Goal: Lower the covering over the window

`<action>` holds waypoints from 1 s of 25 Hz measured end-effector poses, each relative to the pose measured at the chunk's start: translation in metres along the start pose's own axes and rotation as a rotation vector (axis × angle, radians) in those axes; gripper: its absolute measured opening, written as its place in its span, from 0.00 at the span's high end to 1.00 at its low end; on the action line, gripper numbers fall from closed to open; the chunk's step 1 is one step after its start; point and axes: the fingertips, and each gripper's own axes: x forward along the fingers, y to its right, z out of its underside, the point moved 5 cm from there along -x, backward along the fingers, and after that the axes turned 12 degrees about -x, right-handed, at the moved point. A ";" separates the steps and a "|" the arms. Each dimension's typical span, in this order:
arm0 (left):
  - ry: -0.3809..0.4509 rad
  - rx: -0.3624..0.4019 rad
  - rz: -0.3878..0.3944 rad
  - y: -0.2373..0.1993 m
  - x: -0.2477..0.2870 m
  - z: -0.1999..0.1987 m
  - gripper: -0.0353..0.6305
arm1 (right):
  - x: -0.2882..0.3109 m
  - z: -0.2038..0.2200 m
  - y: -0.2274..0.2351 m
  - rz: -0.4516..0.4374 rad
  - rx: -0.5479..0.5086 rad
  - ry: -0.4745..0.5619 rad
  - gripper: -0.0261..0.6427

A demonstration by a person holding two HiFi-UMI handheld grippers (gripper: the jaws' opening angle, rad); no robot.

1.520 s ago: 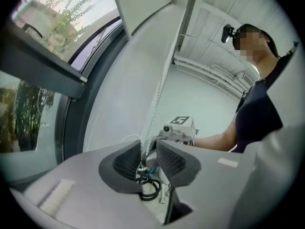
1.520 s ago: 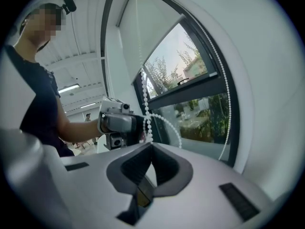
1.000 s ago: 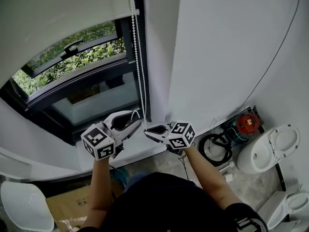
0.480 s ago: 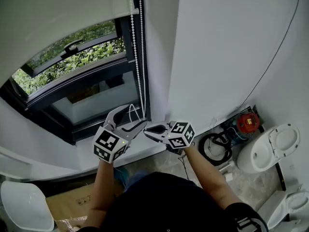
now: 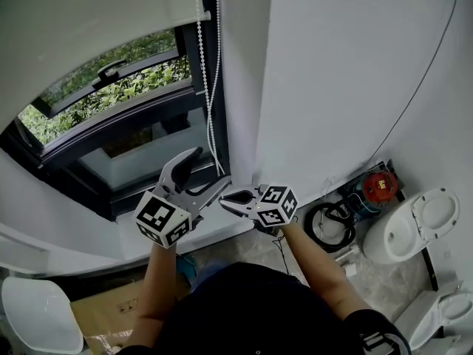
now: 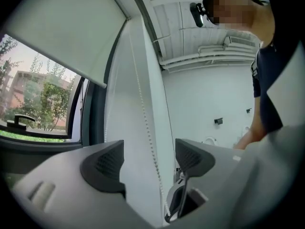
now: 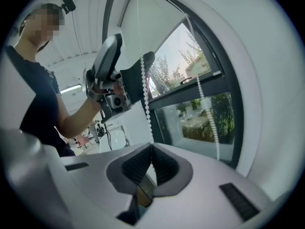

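The right gripper [image 5: 228,197] [image 7: 151,163] is holding its jaws pressed together, and they are pinching the bead chain [image 5: 210,113] [image 7: 144,89], which is running down taut into the seam where the pads meet. A second strand of the same chain is hanging free to the side, in front of the glass.

Just beside it, the left gripper [image 5: 205,170] [image 6: 148,161] is standing with its jaws spread wide. The chain [image 6: 147,128] is passing through the gap between its two dark pads, and neither pad is touching it. This gripper is sitting slightly higher than the right one and tilting up toward the window, and the two tips are almost meeting below the chain.

Above them both strands are climbing along the dark window frame [image 5: 194,58], close to the white wall [image 5: 332,87].

The pale roller blind [image 5: 89,21] [image 6: 66,32] is covering only the upper part of the window [image 5: 111,98]. Its bottom edge is hanging well above the sill, and green bushes are showing through the uncovered glass.

Down on the floor to the right, a coil of black cable [image 5: 329,224] is lying near a red object [image 5: 378,188], with a white toilet [image 5: 414,231] beside them. A cardboard box [image 5: 103,313] is sitting by the person's left arm.
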 end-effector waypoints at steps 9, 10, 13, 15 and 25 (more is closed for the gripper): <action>0.063 -0.175 0.108 0.002 0.012 -0.024 0.68 | -0.003 0.001 -0.001 0.000 -0.001 0.000 0.94; 0.069 -0.196 0.131 0.002 0.013 -0.027 0.68 | -0.003 0.001 -0.001 -0.001 -0.001 -0.001 0.94; 0.074 -0.242 0.170 -0.001 0.016 -0.036 0.75 | -0.002 0.002 -0.001 -0.001 -0.004 -0.003 0.94; 0.057 -0.244 0.177 -0.003 0.018 -0.040 0.82 | -0.002 0.002 0.000 -0.003 -0.002 -0.001 0.94; -0.093 -0.272 0.270 0.003 0.022 -0.036 0.91 | -0.004 0.009 -0.004 -0.018 -0.052 -0.046 0.94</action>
